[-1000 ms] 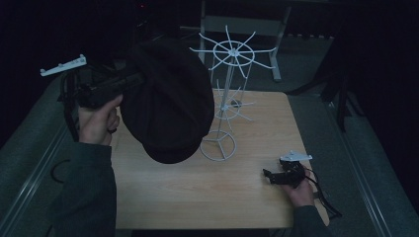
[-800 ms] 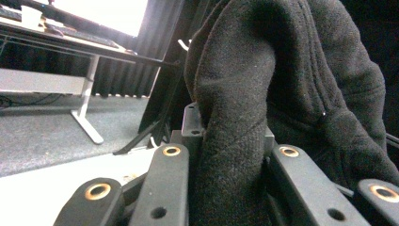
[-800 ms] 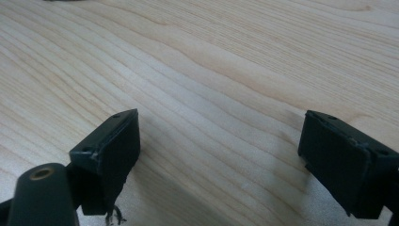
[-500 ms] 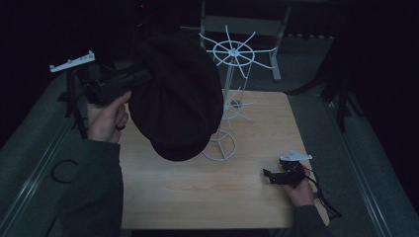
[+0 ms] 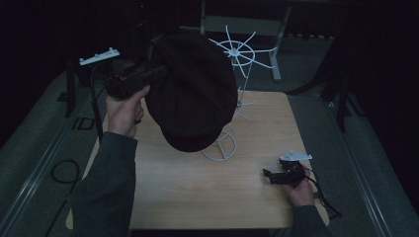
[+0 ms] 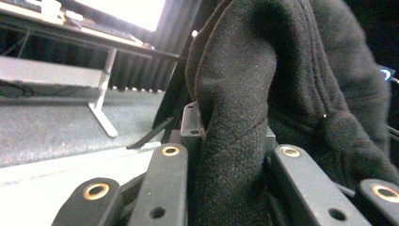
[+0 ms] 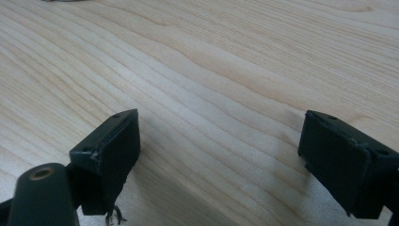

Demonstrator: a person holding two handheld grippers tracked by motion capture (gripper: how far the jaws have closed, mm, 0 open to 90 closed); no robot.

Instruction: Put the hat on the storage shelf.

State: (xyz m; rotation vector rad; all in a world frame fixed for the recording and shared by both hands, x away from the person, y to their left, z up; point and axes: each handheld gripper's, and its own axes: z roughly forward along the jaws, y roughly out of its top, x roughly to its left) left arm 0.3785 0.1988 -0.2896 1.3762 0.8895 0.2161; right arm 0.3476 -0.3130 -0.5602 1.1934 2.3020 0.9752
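A black cloth cap [image 5: 195, 94] hangs in the air over the table's left half, its brim pointing down. My left gripper [image 5: 160, 73] is shut on its edge, held up by a hand at the upper left. In the left gripper view the black fabric [image 6: 235, 141] is pinched between the jaws. Behind the cap stands a white wire hat rack [image 5: 237, 54] with radiating spokes and a ring base [image 5: 219, 145]. My right gripper [image 5: 269, 175] rests low on the wooden table [image 5: 197, 192] at the front right, open, with bare wood between its pads [image 7: 115, 150].
A grey metal frame leg [image 5: 274, 54] stands on the dark floor behind the table. A cable [image 5: 62, 170] loops on the floor at the left. The table's front edge lies close to the person's sleeves.
The left gripper has carried the cap up and to the right, closer to the rack's top. The right gripper has stayed put.
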